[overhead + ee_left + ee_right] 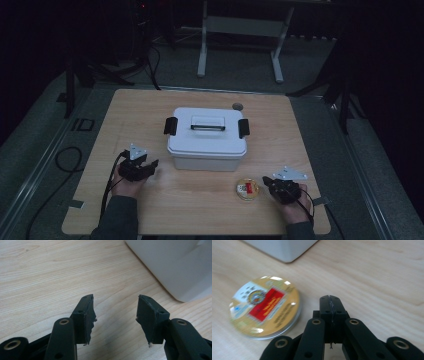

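Note:
A white lidded storage box point(207, 138) with black side latches and a top handle stands in the middle of the wooden table point(150, 107). A round gold tin point(248, 189) with a red label lies flat in front of its right corner, also in the right gripper view point(264, 311). My left gripper point(152, 165) rests left of the box, jaws parted with only bare wood between them point(116, 312); the box's corner point(180, 267) lies just ahead to its right. My right gripper point(266, 181) sits right of the tin, jaws pressed together on nothing point(330, 301), the tin beside them.
A round cable hole point(237, 106) lies in the table behind the box. Cables trail off the table's left side onto the dark floor. A white metal frame point(240, 30) stands beyond the far edge.

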Demonstrator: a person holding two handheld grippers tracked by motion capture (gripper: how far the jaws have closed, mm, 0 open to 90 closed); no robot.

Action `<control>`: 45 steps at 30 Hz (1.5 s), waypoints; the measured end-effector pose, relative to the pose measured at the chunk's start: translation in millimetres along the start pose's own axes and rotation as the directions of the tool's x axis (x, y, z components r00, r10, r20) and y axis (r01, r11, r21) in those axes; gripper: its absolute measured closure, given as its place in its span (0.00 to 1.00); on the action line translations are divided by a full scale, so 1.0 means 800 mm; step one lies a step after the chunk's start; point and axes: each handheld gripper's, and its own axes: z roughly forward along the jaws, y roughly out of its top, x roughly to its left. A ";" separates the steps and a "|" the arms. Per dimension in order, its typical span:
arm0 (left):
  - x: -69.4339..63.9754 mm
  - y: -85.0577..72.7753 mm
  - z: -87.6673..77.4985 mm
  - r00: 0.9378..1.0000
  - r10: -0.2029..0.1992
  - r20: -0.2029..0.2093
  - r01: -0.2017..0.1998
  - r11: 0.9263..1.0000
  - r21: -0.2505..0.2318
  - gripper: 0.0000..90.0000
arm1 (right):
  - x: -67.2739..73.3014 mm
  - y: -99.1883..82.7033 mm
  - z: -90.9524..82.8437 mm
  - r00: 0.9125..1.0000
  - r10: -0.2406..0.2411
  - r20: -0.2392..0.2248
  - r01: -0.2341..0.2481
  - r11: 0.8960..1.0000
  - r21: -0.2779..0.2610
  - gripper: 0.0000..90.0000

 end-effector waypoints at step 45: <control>-0.034 0.002 -0.020 0.992 0.063 0.110 -0.062 0.998 -0.020 0.60 | 0.073 0.006 0.013 0.983 -0.136 -0.127 0.140 0.990 0.024 1.00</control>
